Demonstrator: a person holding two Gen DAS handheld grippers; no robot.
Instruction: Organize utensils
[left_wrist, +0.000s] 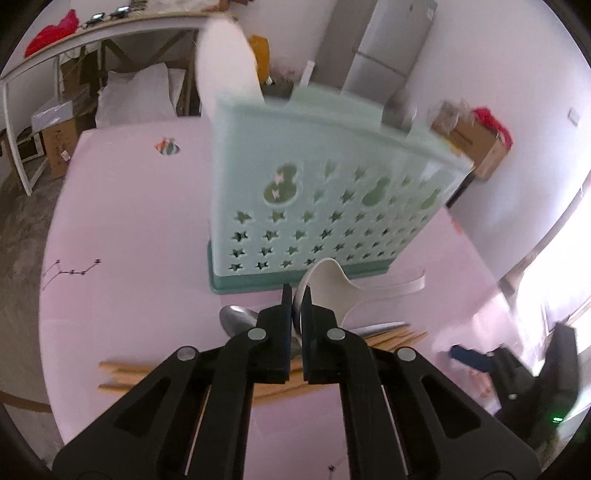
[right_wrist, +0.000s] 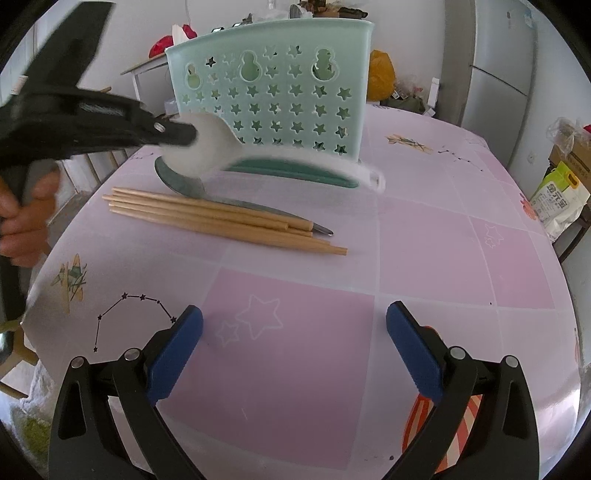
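My left gripper (left_wrist: 296, 295) is shut on the bowl rim of a white ceramic spoon (left_wrist: 332, 284) and holds it above the table, handle pointing right; it also shows in the right wrist view (right_wrist: 210, 147), blurred. A mint-green utensil holder (left_wrist: 325, 192) with star cut-outs stands just behind it (right_wrist: 273, 99). Several wooden chopsticks (right_wrist: 221, 218) and a metal spoon (right_wrist: 181, 182) lie on the pink tablecloth in front of the holder. My right gripper (right_wrist: 294, 339) is open and empty, low over the table's near side.
The round table (right_wrist: 424, 240) has a pink patterned cloth. A white item and a metal utensil (left_wrist: 397, 107) stick up from the holder. Cardboard boxes, a fridge and bags stand around the room. The right gripper shows at the lower right of the left wrist view (left_wrist: 517, 373).
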